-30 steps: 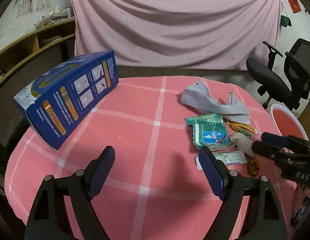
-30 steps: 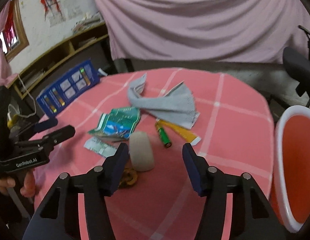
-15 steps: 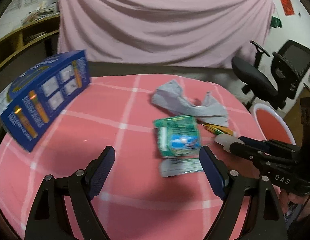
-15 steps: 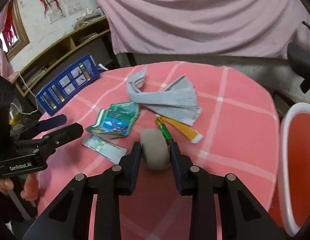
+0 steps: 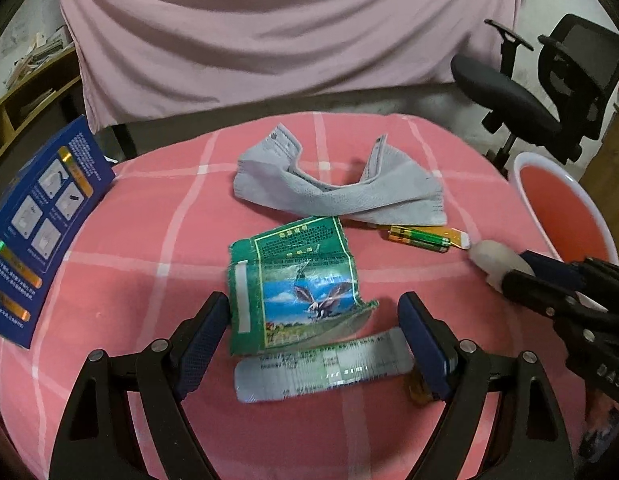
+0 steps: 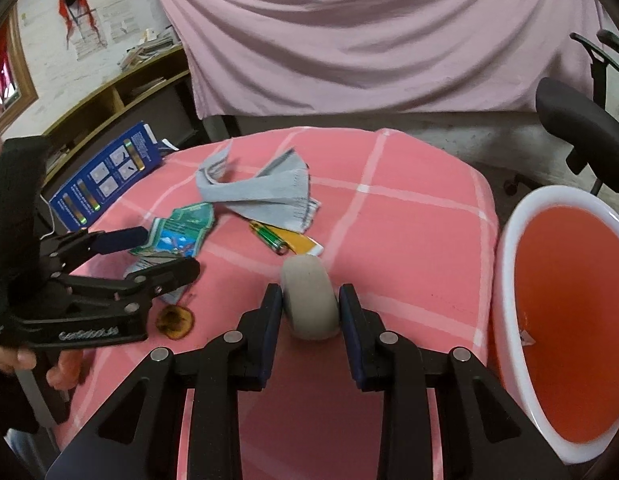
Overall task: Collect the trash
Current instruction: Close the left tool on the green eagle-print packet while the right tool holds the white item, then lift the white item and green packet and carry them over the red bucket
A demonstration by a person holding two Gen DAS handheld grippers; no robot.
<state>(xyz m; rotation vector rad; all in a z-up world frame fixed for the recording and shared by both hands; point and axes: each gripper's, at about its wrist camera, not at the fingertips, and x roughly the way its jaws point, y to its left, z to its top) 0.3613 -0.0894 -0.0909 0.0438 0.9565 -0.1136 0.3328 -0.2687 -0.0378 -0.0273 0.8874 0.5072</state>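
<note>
Trash lay scattered on the pink checked tablecloth (image 5: 157, 216), listed left to right. Blue box (image 5: 37, 236): at the left edge, apart from the litter. Left gripper (image 5: 313, 324): spread wide, straddling the green wrapper (image 5: 297, 292) and silver strip (image 5: 321, 368), seemingly lined up to grab. Grey cloth (image 5: 337, 192): behind them. Battery (image 5: 417, 238): just right. Right gripper (image 6: 311, 308): clamped on a grey rounded lump (image 6: 309, 300), likely bound for the bin. Orange bin (image 6: 505, 248): beside the table's right edge.
</note>
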